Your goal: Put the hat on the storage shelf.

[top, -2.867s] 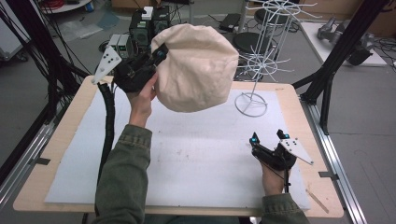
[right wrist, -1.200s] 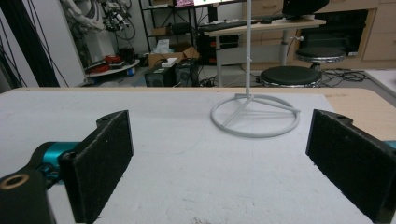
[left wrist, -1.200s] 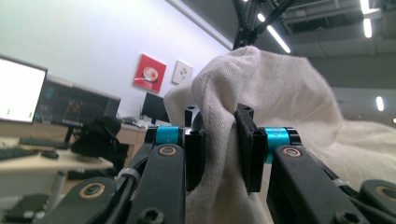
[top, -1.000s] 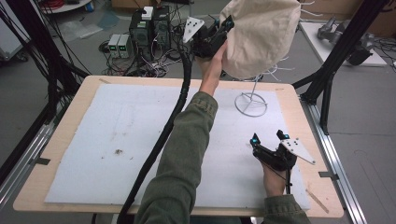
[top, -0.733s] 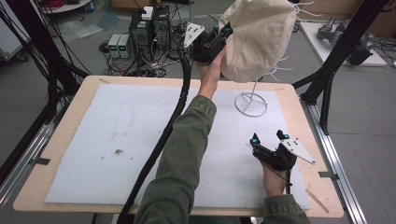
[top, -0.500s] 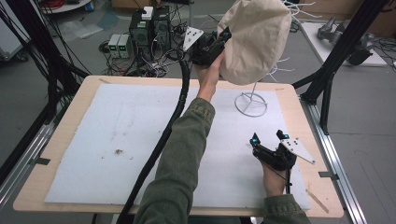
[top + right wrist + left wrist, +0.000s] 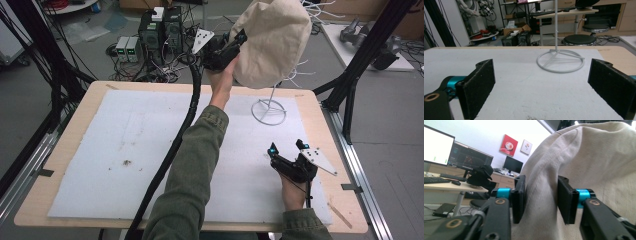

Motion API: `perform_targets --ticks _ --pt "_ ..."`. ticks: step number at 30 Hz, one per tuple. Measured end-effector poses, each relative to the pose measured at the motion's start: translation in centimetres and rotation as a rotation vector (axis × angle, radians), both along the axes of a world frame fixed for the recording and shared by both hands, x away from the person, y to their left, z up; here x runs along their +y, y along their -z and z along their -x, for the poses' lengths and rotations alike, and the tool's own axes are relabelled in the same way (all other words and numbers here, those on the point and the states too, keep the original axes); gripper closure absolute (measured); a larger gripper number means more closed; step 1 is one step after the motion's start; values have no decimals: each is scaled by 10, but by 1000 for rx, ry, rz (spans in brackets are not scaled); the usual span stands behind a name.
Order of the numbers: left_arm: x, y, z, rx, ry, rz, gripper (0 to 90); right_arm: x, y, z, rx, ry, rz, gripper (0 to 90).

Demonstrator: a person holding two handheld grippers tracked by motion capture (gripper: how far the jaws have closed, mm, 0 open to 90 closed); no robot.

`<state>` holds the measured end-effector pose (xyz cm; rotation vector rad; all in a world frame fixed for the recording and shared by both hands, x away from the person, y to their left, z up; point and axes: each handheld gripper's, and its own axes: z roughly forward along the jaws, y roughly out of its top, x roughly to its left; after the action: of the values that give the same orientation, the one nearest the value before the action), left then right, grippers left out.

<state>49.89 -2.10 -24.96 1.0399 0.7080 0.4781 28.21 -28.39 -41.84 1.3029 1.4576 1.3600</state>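
Left claw (image 7: 541, 197) pinches a fold of the cream cloth hat (image 7: 275, 42), held high over the worktop's far edge, draped on the white wire stand (image 7: 269, 111) directly beneath and to its right. Right claw (image 7: 286, 151) rests wide open and empty near the worktop's (image 7: 75, 140) right near corner.

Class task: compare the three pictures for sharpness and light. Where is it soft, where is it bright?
High view: even light, slightly soft overall. Left gripper view: the cloth hat clamped in the left hand-held gripper shows its weave, while a white screen behind glares. Right gripper view: the stand's ring base is crisp; the near pads look blurred.
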Motion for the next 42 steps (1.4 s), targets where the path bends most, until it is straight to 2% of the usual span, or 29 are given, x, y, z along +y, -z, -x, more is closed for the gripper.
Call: perform_targets --ticks 1,5,9,11,20,30,36,42 --pt "1 0 0 4 1 1 542 0 0 0 1 0 0 64" --pt "3 0 1 17 21 32 477 0 0 0 1 0 0 65" --pt "4 -3 2 1 7 16 418 0 0 0 1 -1 0 65" --pt "5 -3 3 -6 -1 2 413 0 0 0 1 -1 0 65" --pt "10 -5 7 -21 -14 5 378 0 0 0 2 0 -1 65" --pt "22 -9 12 -45 -45 -39 374 0 0 0 3 -2 0 65" --pt "37 -13 24 -68 -81 -82 349 0 0 1 2 -1 -2 65" --pt "55 -6 40 -90 -104 -116 326 1 0 1 0 -1 0 65"
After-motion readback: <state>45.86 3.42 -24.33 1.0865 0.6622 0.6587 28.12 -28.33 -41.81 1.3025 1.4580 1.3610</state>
